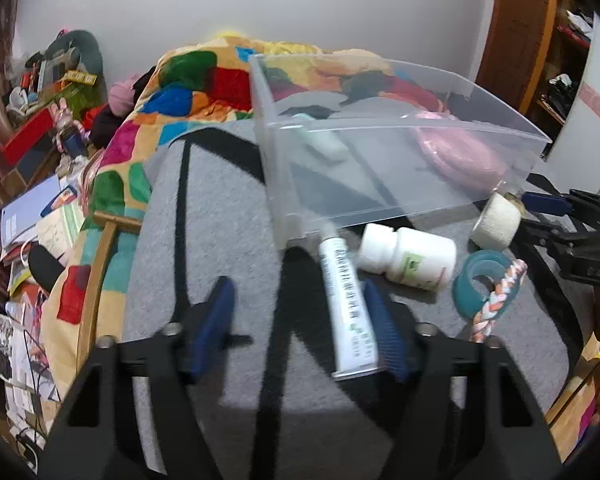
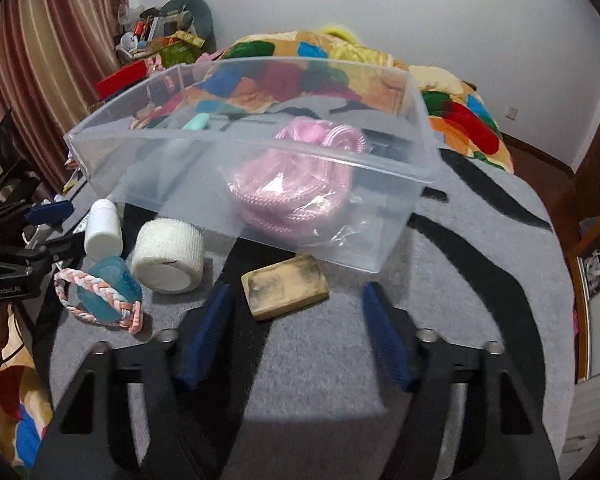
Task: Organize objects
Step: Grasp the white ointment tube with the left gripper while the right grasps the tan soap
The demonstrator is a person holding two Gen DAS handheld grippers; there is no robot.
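A clear plastic bin [image 1: 380,184] [image 2: 400,216] stands on the grey and black mat and holds a pink rope coil [image 2: 292,184] and a mint green item [image 1: 324,144]. My left gripper [image 1: 304,316] is open over the mat, with a white tube [image 1: 348,304] lying against its right finger. A white pill bottle [image 1: 412,258], a teal tape roll [image 1: 480,280], a braided band [image 1: 496,300] and a white bandage roll [image 1: 496,222] lie right of it. My right gripper [image 2: 300,320] is open, just short of a tan soap-like block [image 2: 284,288].
A colourful quilt [image 1: 204,88] is bunched behind the bin. A cluttered side table [image 1: 40,92] and papers lie to the left. A wooden door [image 1: 516,32] stands at the right. The left gripper also shows in the right wrist view [image 2: 48,224], beside the pill bottle.
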